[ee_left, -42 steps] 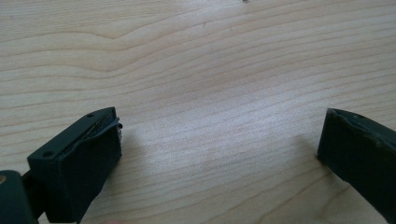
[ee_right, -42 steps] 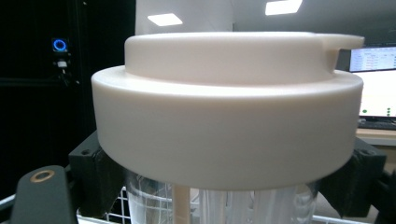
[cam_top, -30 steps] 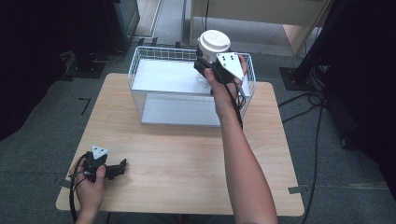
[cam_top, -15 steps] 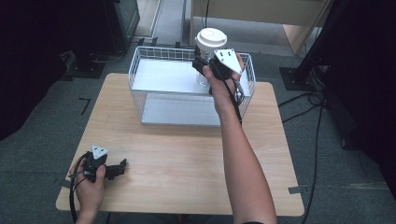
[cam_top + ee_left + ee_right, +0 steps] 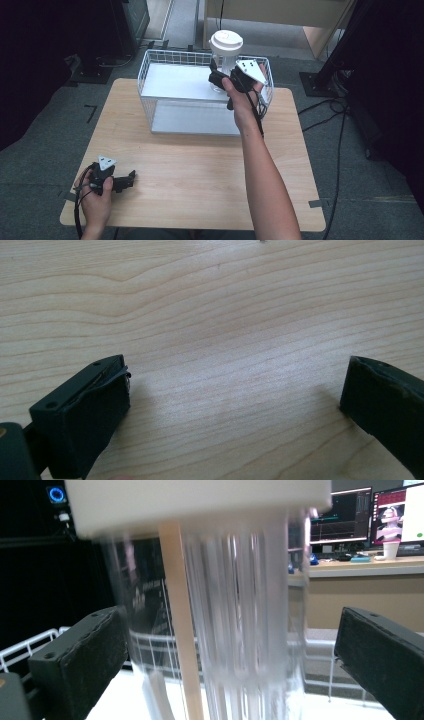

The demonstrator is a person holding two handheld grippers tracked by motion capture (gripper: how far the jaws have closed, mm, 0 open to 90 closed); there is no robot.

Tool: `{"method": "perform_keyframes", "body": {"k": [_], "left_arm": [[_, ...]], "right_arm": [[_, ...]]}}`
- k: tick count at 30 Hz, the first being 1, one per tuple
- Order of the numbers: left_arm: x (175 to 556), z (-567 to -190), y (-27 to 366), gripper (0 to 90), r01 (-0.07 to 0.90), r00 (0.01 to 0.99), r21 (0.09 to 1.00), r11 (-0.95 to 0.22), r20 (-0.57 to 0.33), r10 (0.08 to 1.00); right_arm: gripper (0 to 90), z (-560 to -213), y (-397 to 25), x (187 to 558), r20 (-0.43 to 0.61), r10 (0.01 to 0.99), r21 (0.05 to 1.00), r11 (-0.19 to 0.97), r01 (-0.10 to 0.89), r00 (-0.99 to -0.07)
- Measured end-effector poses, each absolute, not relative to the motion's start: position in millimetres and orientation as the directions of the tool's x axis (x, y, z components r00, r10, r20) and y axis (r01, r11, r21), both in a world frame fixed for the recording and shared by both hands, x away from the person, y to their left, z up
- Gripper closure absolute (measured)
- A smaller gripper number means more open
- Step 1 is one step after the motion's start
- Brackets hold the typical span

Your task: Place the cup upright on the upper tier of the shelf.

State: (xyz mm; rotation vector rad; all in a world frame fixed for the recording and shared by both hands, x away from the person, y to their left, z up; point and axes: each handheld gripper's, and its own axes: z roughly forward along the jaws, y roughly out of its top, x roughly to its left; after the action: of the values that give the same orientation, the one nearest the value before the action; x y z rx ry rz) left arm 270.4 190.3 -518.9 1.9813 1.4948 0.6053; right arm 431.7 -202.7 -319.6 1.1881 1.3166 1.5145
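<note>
Here, in the high view, the right gripper (image 5: 220, 79) hovers over the white wire basket (image 5: 150, 75) at the upper centre of the frame, with a clear ribbed plastic cup with a white lid (image 5: 226, 47) standing up between its fingers. Compared with a second ago, the cup and hand have drifted slightly left and lower over the basket's far right corner, which suggests the cup is being brought down into the basket. At the lower left of the frame, the left gripper (image 5: 122, 182) rests on the pale wooden surface (image 5: 200, 165), where it was before.

In the left gripper view, the two black fingers (image 5: 82, 412) stand wide apart at the bottom corners, with bare wood grain between them and nothing held.

In the right gripper view, the cup's ribbed wall (image 5: 240, 630) fills the centre, its white lid (image 5: 195, 500) across the top and a tan straw-like stick (image 5: 180, 615) inside. The left finger (image 5: 80, 655) sits against the cup's side; the right finger (image 5: 380, 655) stands clear of it, so the fingers look spread around the cup rather than clamped, perhaps easing off for release. The basket's white rim (image 5: 30, 642) shows low behind.
</note>
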Motion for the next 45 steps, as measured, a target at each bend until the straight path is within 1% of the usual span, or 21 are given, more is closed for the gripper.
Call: {"method": "perform_keyframes", "body": {"k": [3,15,19,29,40,45], "left_arm": [[270.3,-518.9,190.2,0.0,0.701,0.269,0.684,-0.204,0.012,0.963],[270.4,-518.8,190.5,0.0,0.701,0.271,0.682,-0.208,0.015,0.962],[271.2,-518.8,189.5,0.0,0.702,0.265,0.682,-0.203,0.014,0.964],[271.4,-519.0,189.2,0.0,0.701,0.263,0.684,-0.2,0.012,0.965],[271.3,-518.7,189.4,0.0,0.703,0.265,0.681,-0.203,0.014,0.964],[271.3,-518.8,189.4,0.0,0.702,0.265,0.682,-0.203,0.014,0.964]], "right_arm": [[0.0,-324.1,-205.5,427.2,0.129,0.958,0.991,-0.13,0.012,-0.255],[0.0,-338.6,-208.6,400.6,0.118,0.954,0.993,-0.12,0.009,-0.276],[0.0,-345.1,-212.5,390.4,0.092,0.954,0.996,-0.093,0.008,-0.285],[0.0,-358.2,-234.3,363.7,0.073,0.956,0.997,-0.075,0.004,-0.283],[0.0,-370.8,-265.6,336.0,0.043,0.966,0.999,-0.047,-0.009,-0.256],[0.0,-381.3,-283.4,321.9,0.054,0.97,0.998,-0.057,-0.003,-0.238]]}}
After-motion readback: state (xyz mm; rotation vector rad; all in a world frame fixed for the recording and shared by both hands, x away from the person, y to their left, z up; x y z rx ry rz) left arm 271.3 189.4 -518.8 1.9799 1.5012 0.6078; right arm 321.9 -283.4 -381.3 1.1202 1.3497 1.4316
